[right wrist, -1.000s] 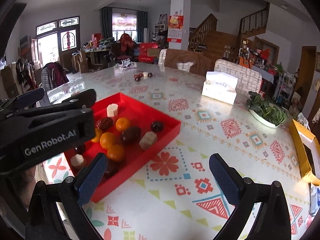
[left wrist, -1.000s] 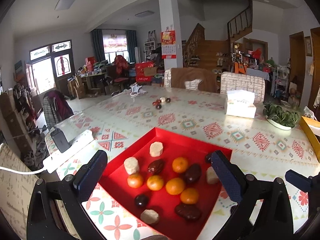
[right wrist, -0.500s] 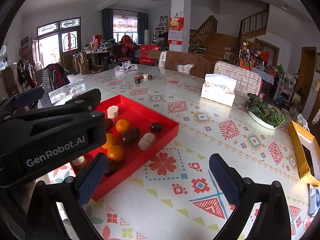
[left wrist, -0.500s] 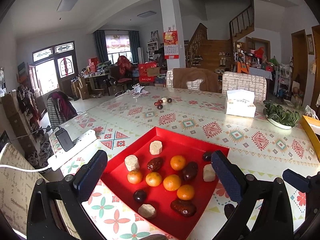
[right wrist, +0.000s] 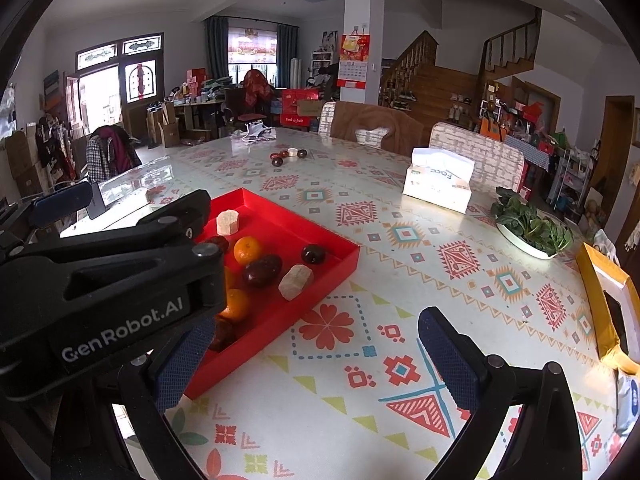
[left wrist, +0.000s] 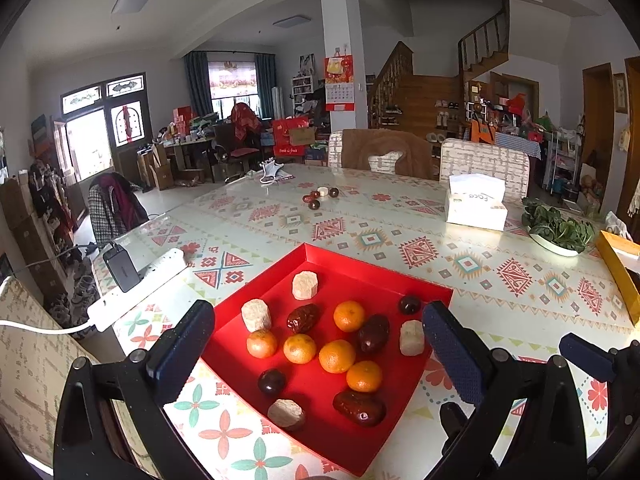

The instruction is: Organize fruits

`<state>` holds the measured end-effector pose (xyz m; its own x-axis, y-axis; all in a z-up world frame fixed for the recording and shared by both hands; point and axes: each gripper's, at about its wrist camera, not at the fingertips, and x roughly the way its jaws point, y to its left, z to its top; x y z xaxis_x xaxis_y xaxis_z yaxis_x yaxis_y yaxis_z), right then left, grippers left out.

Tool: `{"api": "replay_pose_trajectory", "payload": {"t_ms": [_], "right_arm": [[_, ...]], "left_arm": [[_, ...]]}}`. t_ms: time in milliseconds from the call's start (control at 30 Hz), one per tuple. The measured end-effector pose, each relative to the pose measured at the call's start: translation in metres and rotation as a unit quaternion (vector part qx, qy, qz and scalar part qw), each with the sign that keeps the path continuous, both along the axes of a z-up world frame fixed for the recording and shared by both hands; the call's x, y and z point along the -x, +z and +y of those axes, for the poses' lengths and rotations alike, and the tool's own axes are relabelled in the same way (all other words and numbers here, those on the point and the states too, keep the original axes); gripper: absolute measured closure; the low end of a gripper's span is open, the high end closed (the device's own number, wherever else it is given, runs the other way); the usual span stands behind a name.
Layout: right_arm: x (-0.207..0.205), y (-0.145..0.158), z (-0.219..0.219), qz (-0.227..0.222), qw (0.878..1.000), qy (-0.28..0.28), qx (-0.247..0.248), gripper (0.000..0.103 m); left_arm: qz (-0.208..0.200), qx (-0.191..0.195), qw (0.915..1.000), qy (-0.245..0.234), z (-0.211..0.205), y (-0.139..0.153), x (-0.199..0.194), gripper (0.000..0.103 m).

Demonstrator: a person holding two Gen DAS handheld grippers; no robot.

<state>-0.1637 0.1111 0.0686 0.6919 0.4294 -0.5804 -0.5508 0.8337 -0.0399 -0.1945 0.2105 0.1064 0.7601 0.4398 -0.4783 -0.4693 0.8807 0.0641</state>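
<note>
A red tray [left wrist: 362,259] lies on the patterned table just beyond my left gripper [left wrist: 320,348], which hovers open with nothing between its fingers. In the tray are several oranges [left wrist: 337,356], dark red dates [left wrist: 359,407], dark round fruits [left wrist: 271,382] and pale cut chunks [left wrist: 305,285]. My right gripper [right wrist: 314,356] is open over bare tablecloth to the right of the tray [right wrist: 320,305]. The left gripper's black body [right wrist: 108,280] hides the tray's left part in the right wrist view. A small cluster of fruit [left wrist: 320,197] sits far across the table.
A tissue box [left wrist: 476,205], a dish of green leaves [left wrist: 560,233] and a yellow box [left wrist: 619,265] stand to the right. A white power strip [left wrist: 136,289] with a charger lies at the table's left edge. Two chairs stand at the far side.
Both views have risen and tipped up a little, so the tray sits slightly lower and farther. The left gripper's body fills more of the right wrist view. Both grippers stay open.
</note>
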Motion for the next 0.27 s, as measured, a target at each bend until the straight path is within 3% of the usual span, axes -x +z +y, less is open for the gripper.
{"api": "replay_pose_trajectory", "payload": {"t_ms": [267], "right_arm": [[-0.01, 0.001, -0.01, 0.007, 1.0, -0.017, -0.01, 0.0]], "left_arm": [[0.008, 0.023, 0.9997, 0.002, 0.007, 0.001, -0.008, 0.0]]}}
